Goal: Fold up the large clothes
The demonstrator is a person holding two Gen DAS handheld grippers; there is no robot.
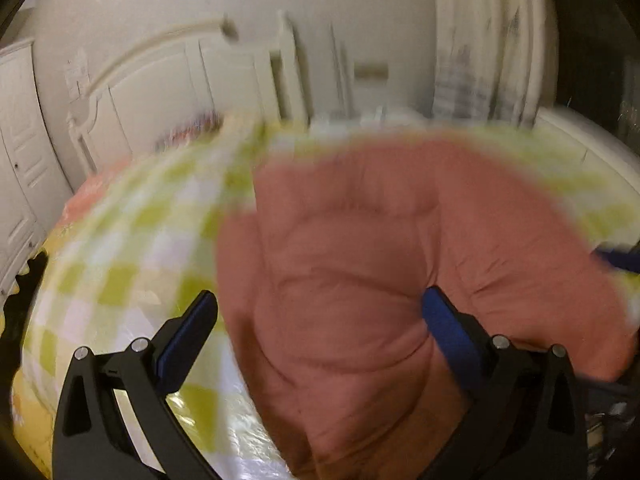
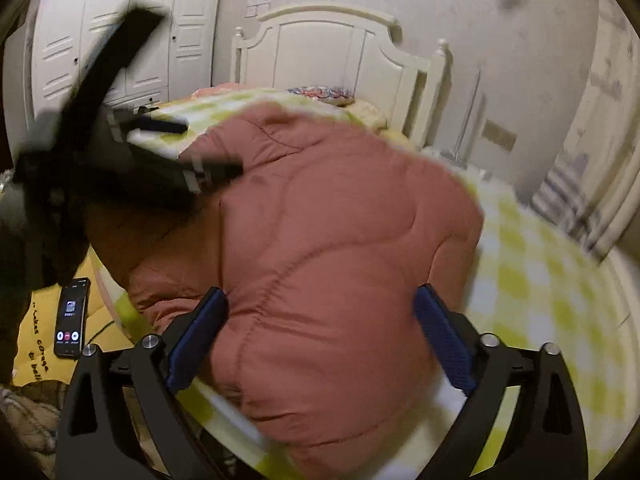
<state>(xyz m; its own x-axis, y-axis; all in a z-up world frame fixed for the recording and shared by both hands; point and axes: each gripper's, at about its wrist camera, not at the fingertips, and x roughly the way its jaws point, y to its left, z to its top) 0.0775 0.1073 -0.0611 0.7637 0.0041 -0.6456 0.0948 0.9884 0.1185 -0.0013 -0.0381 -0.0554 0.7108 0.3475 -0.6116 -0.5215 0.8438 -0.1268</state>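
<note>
We are looking at a puffy pink quilted jacket [image 2: 320,220] lying bunched across the middle of the checked bed cover [image 2: 540,280], its length running toward the headboard [image 2: 332,48]. Our right gripper [image 2: 320,336] is straddling its near end, jaws apart; our left gripper [image 1: 320,332], also apart, is hovering nearby. A phone [image 2: 72,316] is lying at the left edge.

Pink jacket [image 1: 360,260] (blurred) on checkered bedspread [image 1: 132,248]
</note>
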